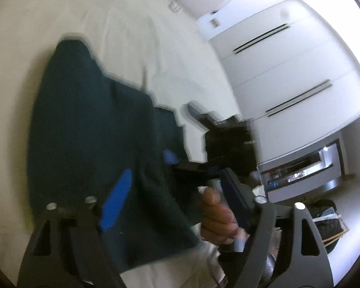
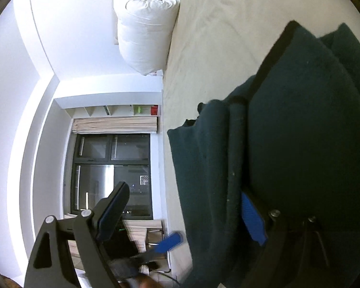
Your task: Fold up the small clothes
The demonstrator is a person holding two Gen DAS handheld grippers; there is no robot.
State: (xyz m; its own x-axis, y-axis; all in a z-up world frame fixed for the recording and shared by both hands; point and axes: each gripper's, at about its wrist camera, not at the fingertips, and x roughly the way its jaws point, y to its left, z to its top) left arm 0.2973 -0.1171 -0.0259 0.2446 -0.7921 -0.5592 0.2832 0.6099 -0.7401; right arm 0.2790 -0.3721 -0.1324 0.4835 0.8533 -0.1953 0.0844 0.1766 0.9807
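My left gripper (image 1: 177, 192) and right gripper (image 2: 187, 218) both gape, unclenched, around the dark green garment (image 2: 300, 144) draped over the bed (image 2: 216, 36). It looks soft, thick, floppy; I'd pinch its hemmed edge.

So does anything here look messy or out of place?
Only the dark teal garment on the bed: it lies bunched in uneven folds, one edge ridged up. Both tongs look open. The left view is too blurred for finer detail.
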